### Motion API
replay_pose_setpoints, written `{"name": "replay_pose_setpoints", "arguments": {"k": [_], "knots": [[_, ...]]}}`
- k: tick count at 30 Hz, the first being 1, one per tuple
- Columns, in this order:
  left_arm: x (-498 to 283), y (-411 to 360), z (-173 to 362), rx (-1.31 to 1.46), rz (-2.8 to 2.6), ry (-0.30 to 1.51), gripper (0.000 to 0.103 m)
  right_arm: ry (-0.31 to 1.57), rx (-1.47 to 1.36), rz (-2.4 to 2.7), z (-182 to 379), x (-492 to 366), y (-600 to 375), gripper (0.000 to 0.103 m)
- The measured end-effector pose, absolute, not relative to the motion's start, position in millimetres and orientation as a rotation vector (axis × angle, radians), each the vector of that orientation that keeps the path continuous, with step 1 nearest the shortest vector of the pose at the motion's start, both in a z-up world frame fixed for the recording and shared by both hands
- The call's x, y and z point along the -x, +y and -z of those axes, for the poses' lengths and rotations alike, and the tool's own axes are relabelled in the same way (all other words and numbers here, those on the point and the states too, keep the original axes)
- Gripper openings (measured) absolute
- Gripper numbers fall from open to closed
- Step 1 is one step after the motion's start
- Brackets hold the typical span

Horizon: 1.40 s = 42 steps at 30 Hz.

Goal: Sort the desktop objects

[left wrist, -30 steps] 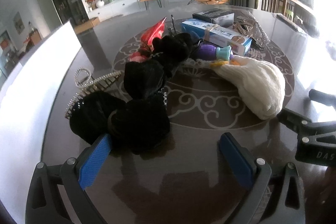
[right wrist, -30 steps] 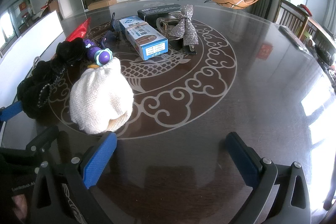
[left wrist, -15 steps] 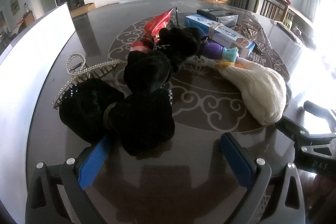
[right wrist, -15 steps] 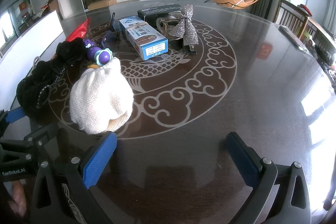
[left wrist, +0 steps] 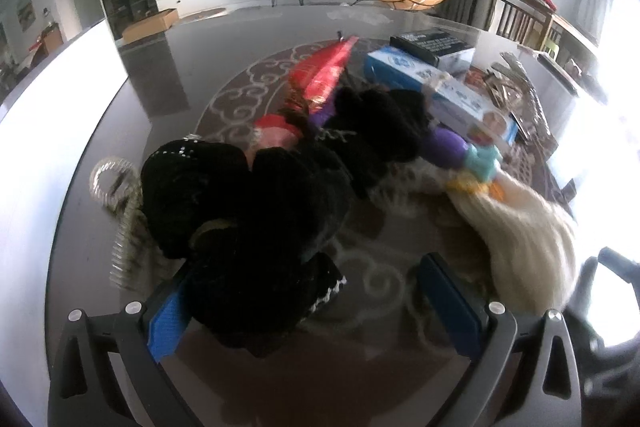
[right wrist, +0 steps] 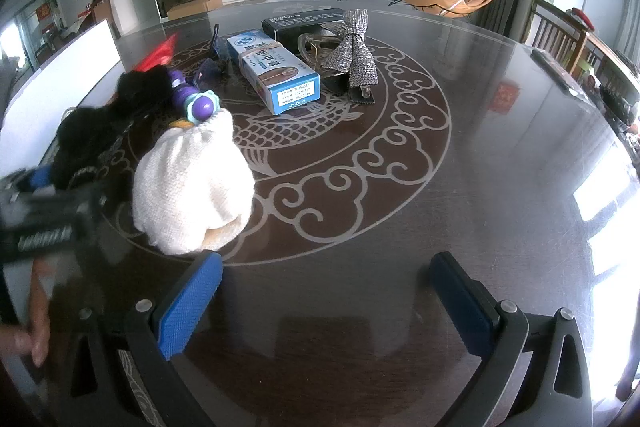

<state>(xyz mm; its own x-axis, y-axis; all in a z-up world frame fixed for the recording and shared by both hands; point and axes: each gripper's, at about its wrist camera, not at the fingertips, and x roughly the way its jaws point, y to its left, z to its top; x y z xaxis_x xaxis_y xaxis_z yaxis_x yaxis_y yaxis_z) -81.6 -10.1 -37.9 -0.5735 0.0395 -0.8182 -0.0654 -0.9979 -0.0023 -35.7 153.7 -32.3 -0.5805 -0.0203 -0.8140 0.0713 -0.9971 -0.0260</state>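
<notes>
A pile of black fluffy hair accessories lies on the dark round table. My left gripper is open, and the nearest black piece sits between its blue pads, pressed against the left pad. In the right wrist view the left gripper shows blurred at the left edge beside the black pile. A white knitted pouch lies just ahead of my open right gripper, which holds nothing. A purple toy sits behind the pouch.
A blue box, a black box, a sequin bow clip and a red packet lie further back. A pearl hair comb rests left of the black pile. A hand holds the left gripper.
My left gripper has moved forward and turned, so the black fluffy piece now sits between its pads. The right gripper has stayed still.
</notes>
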Motion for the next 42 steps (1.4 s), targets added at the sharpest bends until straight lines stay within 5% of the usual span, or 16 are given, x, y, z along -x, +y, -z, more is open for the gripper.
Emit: {"name": "replay_pose_setpoints", "arguments": {"k": [42], "knots": [[87.4, -12.1, 38.5, 1.411, -2.739, 0.041, 0.103, 0.076, -1.411, 2.746, 32.5, 35.3, 154.1, 0.103]]}}
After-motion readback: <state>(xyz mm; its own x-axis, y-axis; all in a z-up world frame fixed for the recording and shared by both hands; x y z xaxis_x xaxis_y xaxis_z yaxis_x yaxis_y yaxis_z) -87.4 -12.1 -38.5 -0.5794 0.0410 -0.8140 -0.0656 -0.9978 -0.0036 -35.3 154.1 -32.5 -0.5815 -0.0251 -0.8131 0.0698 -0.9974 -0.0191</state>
